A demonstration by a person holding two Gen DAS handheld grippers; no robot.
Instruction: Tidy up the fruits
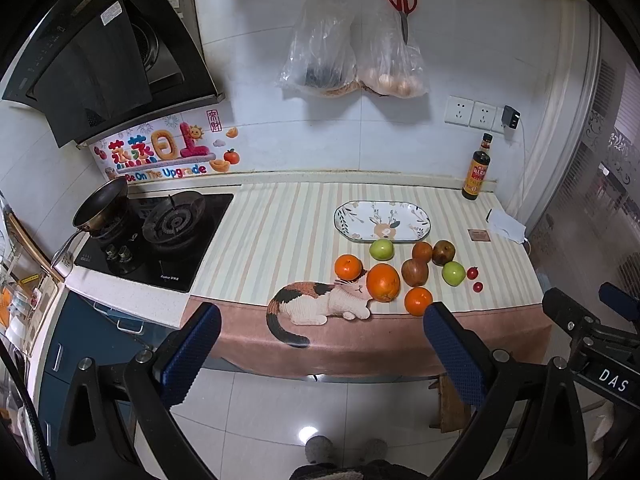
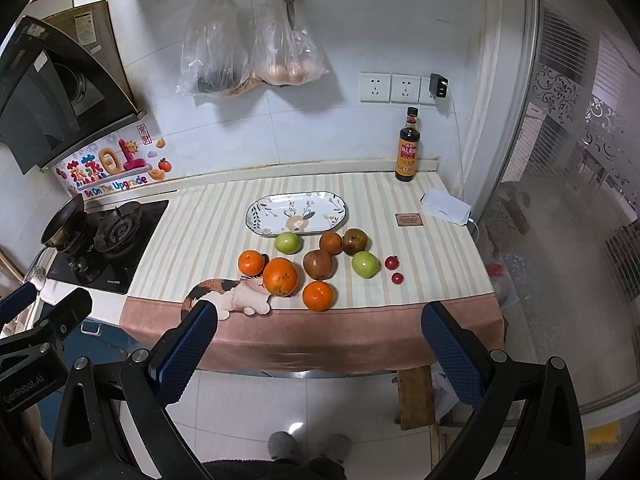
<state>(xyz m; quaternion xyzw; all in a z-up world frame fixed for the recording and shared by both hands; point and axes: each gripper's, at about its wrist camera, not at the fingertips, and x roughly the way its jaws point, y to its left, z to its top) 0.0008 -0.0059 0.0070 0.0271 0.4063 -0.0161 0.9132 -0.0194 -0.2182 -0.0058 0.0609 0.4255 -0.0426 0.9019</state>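
An oval patterned plate (image 1: 382, 221) (image 2: 296, 213) lies bare on the striped counter cloth. In front of it sit a big orange (image 1: 383, 282) (image 2: 280, 277), two mandarins (image 1: 349, 267) (image 2: 317, 296), two green apples (image 1: 381, 249) (image 2: 365, 264), reddish-brown fruits (image 1: 415, 272) (image 2: 318, 265) and two small red fruits (image 1: 477, 287) (image 2: 397, 278). My left gripper (image 1: 320, 320) and right gripper (image 2: 319, 318) both hang open, short of the counter's front edge, with nothing between their fingers.
A gas hob (image 1: 160, 236) with a frying pan (image 1: 102, 204) stands left of the cloth. A dark sauce bottle (image 2: 408, 148) is at the back right, beside a white packet (image 2: 446, 205). Plastic bags (image 1: 352, 52) and red scissors (image 1: 402, 0) hang on the wall.
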